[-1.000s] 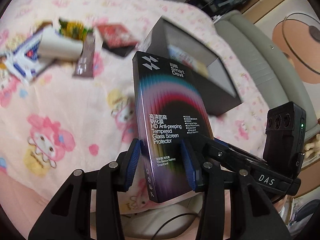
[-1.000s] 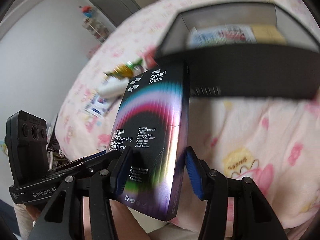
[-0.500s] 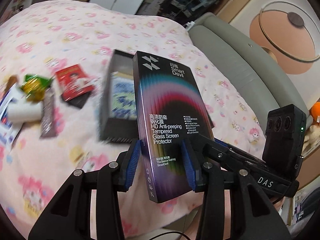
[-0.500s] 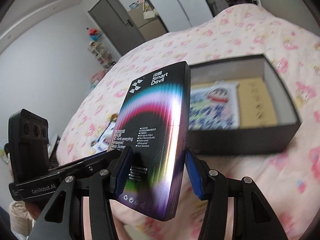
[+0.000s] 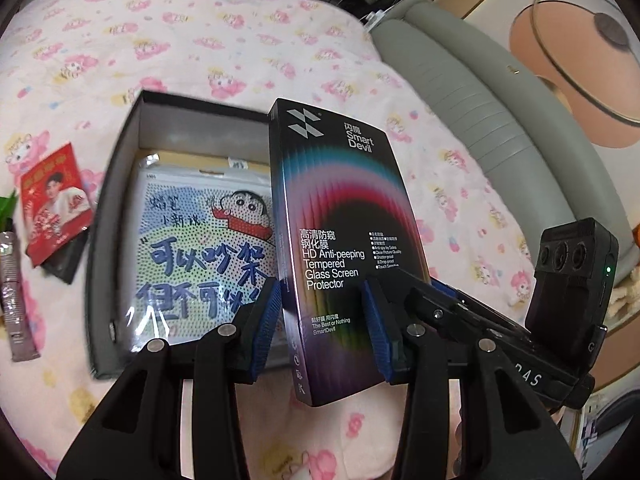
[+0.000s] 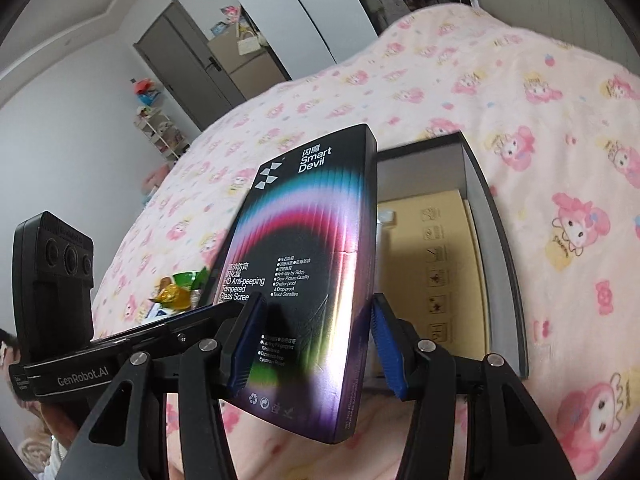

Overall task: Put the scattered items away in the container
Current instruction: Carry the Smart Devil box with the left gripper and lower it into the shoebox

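Note:
Both grippers grip one black screen protector box (image 5: pixel 340 216), also in the right wrist view (image 6: pixel 316 248), from opposite sides. My left gripper (image 5: pixel 320 328) is shut on its lower part. My right gripper (image 6: pixel 316 340) is shut on the same part. The box is held upright above the near rim of the open dark container (image 5: pixel 116 184) on the bed, also in the right wrist view (image 6: pixel 496 248). Inside lie a cartoon-printed packet (image 5: pixel 200 256) and a tan carton (image 6: pixel 432 272).
The pink cartoon blanket (image 5: pixel 200 40) covers the bed. Left of the container lie a red packet (image 5: pixel 54 196) and a brown sachet (image 5: pixel 14 296). Yellow and green wrappers (image 6: pixel 180 288) lie further off. A grey headboard (image 5: pixel 480 92) runs along the right.
Both grippers carried the screen protector box nearer over the container, whose inside now shows from above. The grip is unchanged.

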Demonstrator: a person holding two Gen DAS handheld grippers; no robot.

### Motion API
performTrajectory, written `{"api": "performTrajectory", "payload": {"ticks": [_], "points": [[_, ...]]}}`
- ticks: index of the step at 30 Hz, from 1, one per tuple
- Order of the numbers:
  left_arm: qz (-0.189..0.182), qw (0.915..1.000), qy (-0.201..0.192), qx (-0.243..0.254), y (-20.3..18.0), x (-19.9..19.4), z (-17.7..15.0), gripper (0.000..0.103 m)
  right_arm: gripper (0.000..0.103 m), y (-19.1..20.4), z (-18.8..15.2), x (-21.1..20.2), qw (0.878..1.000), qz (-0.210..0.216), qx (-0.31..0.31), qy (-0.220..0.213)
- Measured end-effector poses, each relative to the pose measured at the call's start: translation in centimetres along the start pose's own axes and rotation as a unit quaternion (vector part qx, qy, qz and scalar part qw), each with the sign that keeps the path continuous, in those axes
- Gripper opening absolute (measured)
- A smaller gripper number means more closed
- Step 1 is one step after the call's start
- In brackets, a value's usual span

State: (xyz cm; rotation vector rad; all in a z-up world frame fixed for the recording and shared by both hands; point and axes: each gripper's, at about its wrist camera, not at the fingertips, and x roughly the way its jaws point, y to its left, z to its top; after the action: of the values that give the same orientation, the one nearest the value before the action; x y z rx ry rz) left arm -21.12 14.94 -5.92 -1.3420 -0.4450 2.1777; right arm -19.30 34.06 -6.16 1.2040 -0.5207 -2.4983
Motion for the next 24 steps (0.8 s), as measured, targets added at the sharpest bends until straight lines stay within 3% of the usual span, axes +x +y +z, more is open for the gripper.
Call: {"api": "performTrajectory", "payload": {"ticks": [7,12,16,21,24], "points": [[-0.007,0.9986,0.036,-0.038,1.5,3.4,1.0,0.044,0.049,-3.5,0.0,2.8,0.998,0.014,0.045,0.030],[0.063,0.9962,0.060,0.008,0.1,5.5,1.5,0.036,0.048,-3.7,0.5,4.0,0.999,-0.010,0.030,0.044],[0.091,0.9928,0.075,0.018,0.1,6.5,1.5,0.036,0.047,-3.9,0.3,4.9,0.997,-0.026,0.023,0.062],[0.134,0.9905,0.026,0.013,0.2,4.4,1.6,0.036,0.047,-3.2,0.0,3.1,0.998,-0.059,0.004,0.017],[0.158,0.9870,0.027,0.008,0.5,4.4,2.1,0.036,0.047,-2.6,0.2,1.9,0.997,-0.075,-0.006,-0.016]]}}
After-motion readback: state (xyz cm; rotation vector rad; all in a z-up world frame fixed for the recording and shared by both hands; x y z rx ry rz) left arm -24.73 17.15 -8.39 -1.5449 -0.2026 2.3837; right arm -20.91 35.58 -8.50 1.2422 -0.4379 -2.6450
